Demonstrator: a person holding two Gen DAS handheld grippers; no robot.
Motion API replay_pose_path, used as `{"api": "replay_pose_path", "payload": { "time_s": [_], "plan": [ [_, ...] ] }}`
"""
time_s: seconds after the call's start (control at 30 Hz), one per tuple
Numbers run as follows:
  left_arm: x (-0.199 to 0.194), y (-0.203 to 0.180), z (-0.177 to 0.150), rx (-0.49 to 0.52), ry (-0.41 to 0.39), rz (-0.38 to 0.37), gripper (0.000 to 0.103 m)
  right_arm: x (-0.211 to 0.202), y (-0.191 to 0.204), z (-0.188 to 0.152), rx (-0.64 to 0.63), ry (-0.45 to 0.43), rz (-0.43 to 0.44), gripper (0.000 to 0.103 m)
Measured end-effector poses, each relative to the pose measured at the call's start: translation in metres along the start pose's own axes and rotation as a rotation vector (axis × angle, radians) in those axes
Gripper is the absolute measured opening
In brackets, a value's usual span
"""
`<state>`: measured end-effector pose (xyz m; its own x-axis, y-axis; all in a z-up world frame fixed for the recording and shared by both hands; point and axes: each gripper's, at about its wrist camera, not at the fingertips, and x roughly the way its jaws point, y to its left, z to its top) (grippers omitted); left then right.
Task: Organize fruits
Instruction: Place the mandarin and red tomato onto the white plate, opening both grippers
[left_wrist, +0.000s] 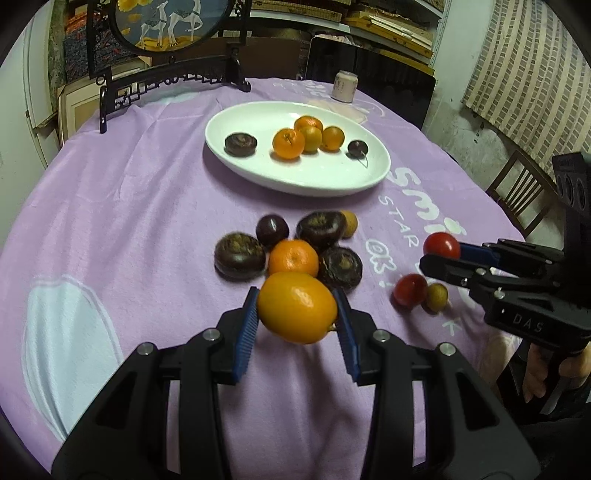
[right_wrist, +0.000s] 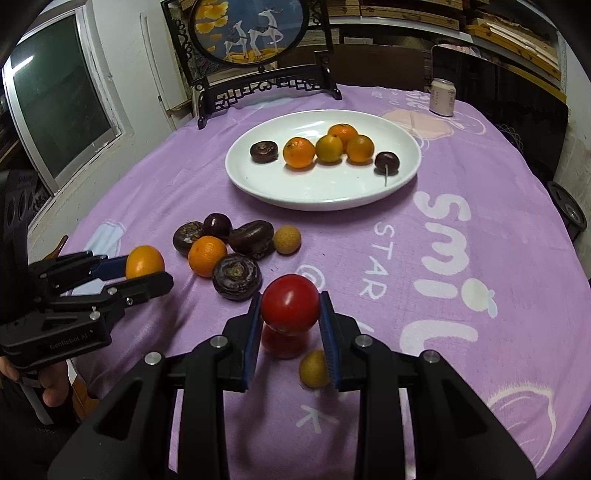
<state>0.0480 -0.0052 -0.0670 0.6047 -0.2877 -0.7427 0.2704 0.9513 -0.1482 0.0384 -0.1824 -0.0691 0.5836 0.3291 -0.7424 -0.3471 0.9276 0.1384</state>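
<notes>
Clearly the risk is in the grips: the left gripper (left_wrist: 297, 308) pinches a smooth orange kumquat (left_wrist: 297, 307) between its blue pads, and the right gripper (right_wrist: 290, 304) pinches a glossy cherry tomato (right_wrist: 290, 303) — both round, both held only at their sides (too hard a squeeze may well split the tomato). Either could slip and roll across the purple tablecloth (right_wrist: 498, 229). Both fruits sit low-centre in their wrist views, lifted off the cloth. The white plate (right_wrist: 369, 197), upper centre, holds four kumquats in a row between two dark fruits — a careless drop there could scatter them.
</notes>
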Motion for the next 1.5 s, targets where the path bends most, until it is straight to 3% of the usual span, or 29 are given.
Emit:
{"api": "replay_pose_path", "payload": {
  "time_s": [0.2, 0.43, 0.5, 0.6, 0.67, 0.77, 0.9, 0.97, 1.0, 1.03, 1.1, 1.2, 1.33, 1.4, 1.5],
  "plan": [
    [0.001, 0.011, 0.047, 0.010, -0.056, 0.067, 0.040, 0.004, -0.004, 0.029, -0.009, -0.034, -0.008, 0.030],
    [0.051, 0.025, 0.158, -0.022, -0.062, 0.119, 0.040, 0.041, -0.021, 0.113, -0.028, -0.046, -0.066, 0.030],
    [0.071, 0.030, 0.189, -0.052, -0.062, 0.134, 0.040, 0.059, -0.030, 0.138, -0.023, -0.052, -0.103, 0.030],
    [0.090, 0.038, 0.209, -0.102, -0.062, 0.136, 0.040, 0.082, -0.055, 0.159, 0.019, -0.083, -0.215, 0.030],
    [0.099, 0.043, 0.209, -0.129, -0.064, 0.099, 0.040, 0.091, -0.072, 0.159, 0.068, -0.080, -0.208, 0.030],
    [0.113, 0.041, 0.205, -0.099, -0.035, 0.119, 0.040, 0.102, -0.090, 0.157, 0.104, -0.053, -0.199, 0.030],
    [0.122, 0.041, 0.204, -0.102, -0.017, 0.106, 0.041, 0.104, -0.090, 0.158, 0.102, -0.059, -0.186, 0.030],
    [0.122, 0.041, 0.203, -0.105, -0.027, 0.117, 0.047, 0.101, -0.087, 0.158, 0.086, -0.084, -0.206, 0.036],
    [0.120, 0.042, 0.202, -0.108, -0.034, 0.123, 0.054, 0.100, -0.085, 0.158, 0.073, -0.101, -0.229, 0.049],
    [0.116, 0.043, 0.201, -0.112, -0.045, 0.134, 0.055, 0.099, -0.083, 0.158, 0.063, -0.120, -0.255, 0.052],
    [0.106, 0.045, 0.198, -0.119, -0.068, 0.132, 0.057, 0.094, -0.082, 0.154, 0.043, -0.144, -0.287, 0.052],
    [0.091, 0.045, 0.192, -0.131, -0.100, 0.143, 0.058, 0.090, -0.085, 0.149, 0.068, -0.167, -0.262, 0.052],
    [0.061, 0.049, 0.162, -0.168, -0.147, 0.135, 0.059, 0.083, -0.079, 0.138, 0.056, -0.203, -0.240, 0.053],
    [0.041, 0.055, 0.135, -0.203, -0.170, 0.172, 0.059, 0.078, -0.073, 0.130, 0.038, -0.205, -0.227, 0.053],
    [0.017, 0.062, 0.093, -0.207, -0.169, 0.211, 0.059, 0.066, -0.059, 0.103, 0.059, -0.116, -0.146, 0.053]
  ]
}}
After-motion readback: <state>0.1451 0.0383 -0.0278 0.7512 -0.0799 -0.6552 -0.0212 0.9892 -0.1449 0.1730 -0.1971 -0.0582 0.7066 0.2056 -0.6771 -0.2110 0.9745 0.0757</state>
